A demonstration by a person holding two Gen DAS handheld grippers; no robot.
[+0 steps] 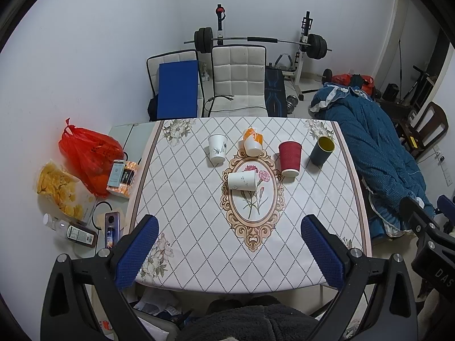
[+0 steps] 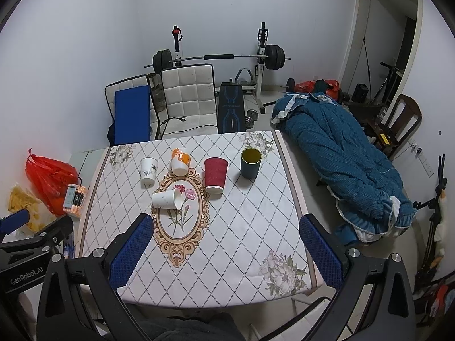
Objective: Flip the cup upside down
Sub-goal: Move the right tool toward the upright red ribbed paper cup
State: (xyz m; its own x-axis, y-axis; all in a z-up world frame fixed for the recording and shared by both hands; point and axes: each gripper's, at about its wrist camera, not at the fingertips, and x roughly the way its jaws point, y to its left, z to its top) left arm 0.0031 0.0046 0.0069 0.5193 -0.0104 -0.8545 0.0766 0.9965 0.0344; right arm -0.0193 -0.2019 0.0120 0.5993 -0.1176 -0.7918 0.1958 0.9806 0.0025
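Several cups stand on the patterned tablecloth point(image 1: 199, 227). A white paper cup point(image 1: 242, 180) lies on its side on the flower medallion, mouth to the right; it also shows in the right wrist view point(image 2: 166, 199). A white printed cup point(image 1: 217, 147) point(image 2: 148, 172), a red ribbed cup point(image 1: 290, 155) point(image 2: 215, 175) and an orange-and-white cup point(image 1: 253, 141) point(image 2: 180, 162) rest mouth down, the last tilted. A dark blue cup with a yellow inside point(image 1: 322, 150) point(image 2: 250, 162) stands upright. My left gripper point(image 1: 231, 251) and right gripper point(image 2: 226, 251) are open and empty above the table's near edge.
Left of the cloth lie a red plastic bag point(image 1: 85, 156), a snack bag point(image 1: 59, 190), boxes, bottles and a phone point(image 1: 110, 228). Two white chairs point(image 1: 239, 79) and a weight bench stand behind the table. A blue quilt point(image 2: 341, 156) lies to the right.
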